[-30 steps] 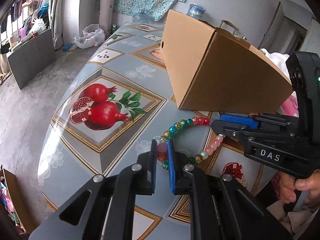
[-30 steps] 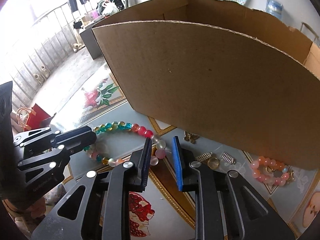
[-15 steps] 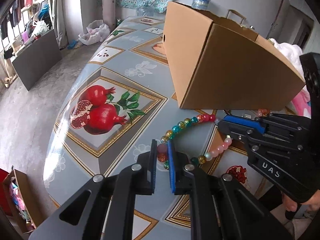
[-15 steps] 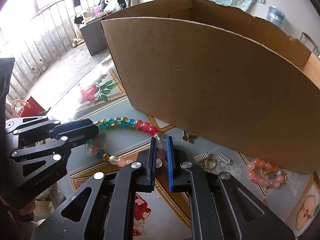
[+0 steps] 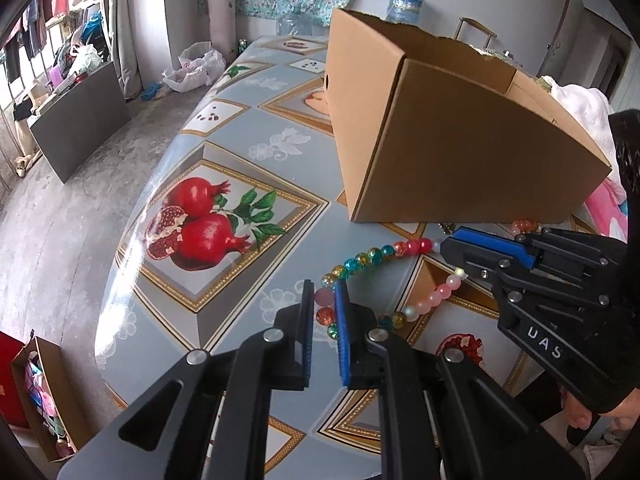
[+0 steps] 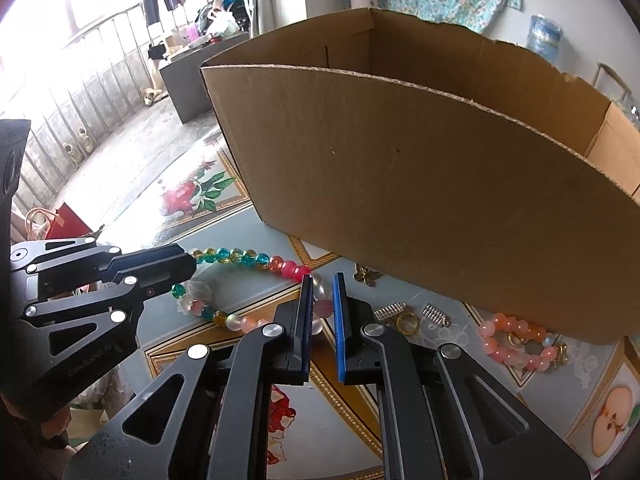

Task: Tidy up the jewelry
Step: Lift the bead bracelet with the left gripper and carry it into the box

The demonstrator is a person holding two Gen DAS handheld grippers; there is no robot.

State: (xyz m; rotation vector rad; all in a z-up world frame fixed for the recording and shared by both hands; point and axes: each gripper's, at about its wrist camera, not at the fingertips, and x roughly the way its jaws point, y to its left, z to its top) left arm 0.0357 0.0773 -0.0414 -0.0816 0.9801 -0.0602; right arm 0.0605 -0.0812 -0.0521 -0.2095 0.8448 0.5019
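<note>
A loop of multicoloured beads [image 5: 374, 255] is stretched between my two grippers just above the table, in front of an open cardboard box [image 5: 448, 148]. My left gripper [image 5: 324, 296] is shut on the loop's left end. My right gripper [image 6: 322, 294] is shut on its right end, on clear and pink beads; it also shows in the left wrist view [image 5: 452, 246]. The bead loop [image 6: 240, 257] and the left gripper [image 6: 188, 268] also show in the right wrist view, below the box [image 6: 420, 200].
On the fruit-patterned tablecloth [image 5: 224, 200] beside the box lie a pink bead bracelet [image 6: 516, 340], a gold ring [image 6: 407, 323], small silver spring charms [image 6: 436, 314] and a bronze butterfly charm [image 6: 367, 274]. The table edge drops to the floor at the left.
Both grippers have risen slightly with the bead loop held between them. The right gripper closed on the beads about a second ago and has stayed shut.
</note>
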